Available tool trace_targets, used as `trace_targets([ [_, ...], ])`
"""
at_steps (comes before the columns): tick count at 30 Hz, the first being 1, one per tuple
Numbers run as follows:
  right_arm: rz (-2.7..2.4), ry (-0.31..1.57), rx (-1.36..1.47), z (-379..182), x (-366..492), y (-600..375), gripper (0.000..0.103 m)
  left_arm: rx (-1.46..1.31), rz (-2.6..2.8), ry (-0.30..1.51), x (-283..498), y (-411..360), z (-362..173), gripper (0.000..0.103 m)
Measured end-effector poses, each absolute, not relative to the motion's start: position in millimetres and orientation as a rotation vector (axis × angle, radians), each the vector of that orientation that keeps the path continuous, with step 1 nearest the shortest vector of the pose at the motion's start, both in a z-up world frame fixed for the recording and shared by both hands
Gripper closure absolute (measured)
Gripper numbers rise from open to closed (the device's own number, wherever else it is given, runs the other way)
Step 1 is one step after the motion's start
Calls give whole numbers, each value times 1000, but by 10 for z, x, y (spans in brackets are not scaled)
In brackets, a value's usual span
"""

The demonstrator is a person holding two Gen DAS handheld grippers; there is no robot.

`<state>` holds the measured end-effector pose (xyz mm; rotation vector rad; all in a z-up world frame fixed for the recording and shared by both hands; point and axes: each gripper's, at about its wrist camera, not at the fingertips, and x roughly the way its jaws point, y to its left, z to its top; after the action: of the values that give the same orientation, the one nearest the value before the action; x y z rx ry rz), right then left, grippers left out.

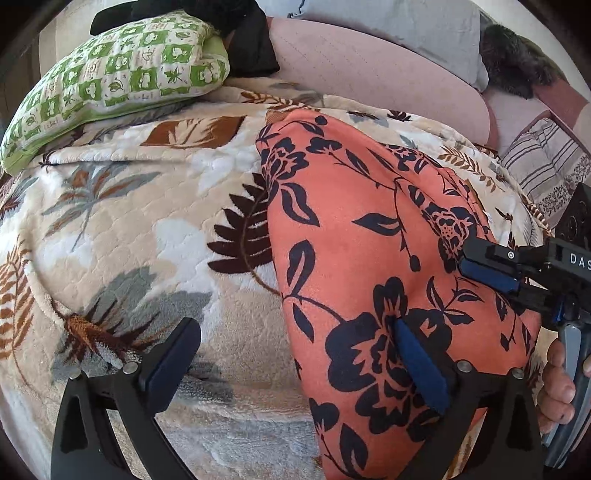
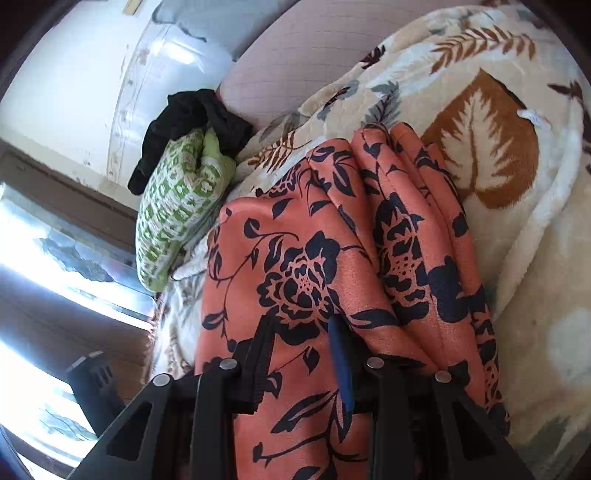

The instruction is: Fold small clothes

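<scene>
An orange garment [image 1: 351,229] with a dark floral print lies folded lengthwise on a leaf-patterned blanket [image 1: 129,206]. My left gripper [image 1: 295,354] is open over its near left edge; its right finger [image 1: 421,365] rests on the cloth, its left finger [image 1: 170,362] on the blanket. My right gripper [image 1: 491,269] comes in from the right and looks shut on the garment's right edge. In the right wrist view the garment [image 2: 295,266] fills the middle, bunched in ridges, and cloth passes between the fingers of the right gripper [image 2: 303,350].
A green checked pillow [image 1: 118,77] lies at the blanket's far left, with black cloth [image 1: 251,40] behind it. A pink cushion [image 1: 369,70], a grey pillow [image 1: 406,29] and a striped cushion [image 1: 546,162] stand at the back and right.
</scene>
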<state>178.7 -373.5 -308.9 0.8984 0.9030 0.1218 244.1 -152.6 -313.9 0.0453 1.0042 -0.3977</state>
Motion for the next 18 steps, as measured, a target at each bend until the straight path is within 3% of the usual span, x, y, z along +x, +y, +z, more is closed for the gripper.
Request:
trace_targets([
  [18,148,892,907,-3129,1765,-3758,69,206,-362,961,2366,-1778,-3185,0],
])
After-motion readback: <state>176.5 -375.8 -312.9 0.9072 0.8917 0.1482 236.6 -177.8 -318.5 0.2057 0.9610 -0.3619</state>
